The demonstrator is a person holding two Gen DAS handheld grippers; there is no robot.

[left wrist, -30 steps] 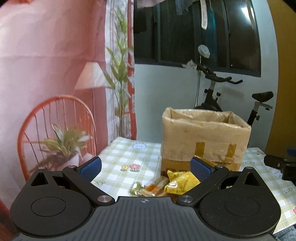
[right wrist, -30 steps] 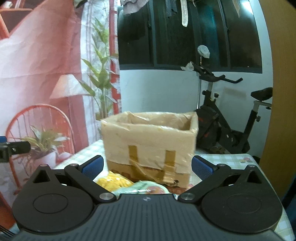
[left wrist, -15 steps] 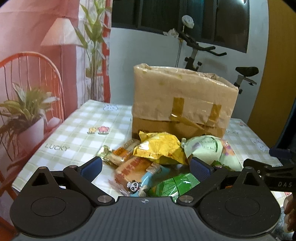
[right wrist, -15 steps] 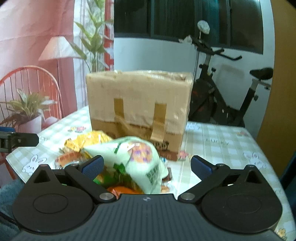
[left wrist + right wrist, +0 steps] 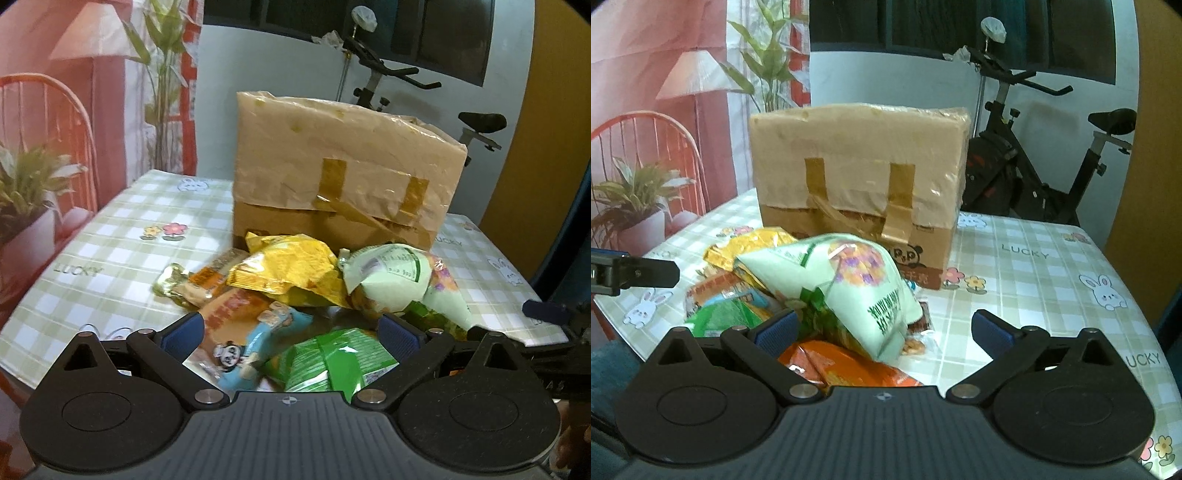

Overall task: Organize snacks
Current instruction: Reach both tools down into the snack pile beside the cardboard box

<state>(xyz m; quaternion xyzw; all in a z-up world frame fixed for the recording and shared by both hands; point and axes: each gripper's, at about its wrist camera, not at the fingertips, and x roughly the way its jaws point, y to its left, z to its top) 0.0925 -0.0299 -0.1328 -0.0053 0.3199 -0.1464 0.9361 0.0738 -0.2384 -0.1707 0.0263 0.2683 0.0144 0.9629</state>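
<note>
A pile of snack packets lies on the checked tablecloth in front of a taped cardboard box (image 5: 343, 173) (image 5: 857, 177). The pile holds a yellow bag (image 5: 288, 273), a pale green bag (image 5: 399, 280) (image 5: 849, 284), a bright green packet (image 5: 332, 365), an orange and blue panda packet (image 5: 236, 332) and an orange packet (image 5: 842, 365). My left gripper (image 5: 291, 332) is open and empty, low over the near side of the pile. My right gripper (image 5: 882, 328) is open and empty, with the pale green bag between its fingers but not touched.
The table (image 5: 1034, 277) ends close on the left and right. An exercise bike (image 5: 1034, 166) stands behind the box on the right. A red chair and a potted plant (image 5: 26, 192) stand beyond the left edge. The left gripper's tip (image 5: 631, 273) shows at the right wrist view's left.
Both grippers have tilted down and moved closer to the table, so the snack pile has come into view between their fingers. Both have stayed open.
</note>
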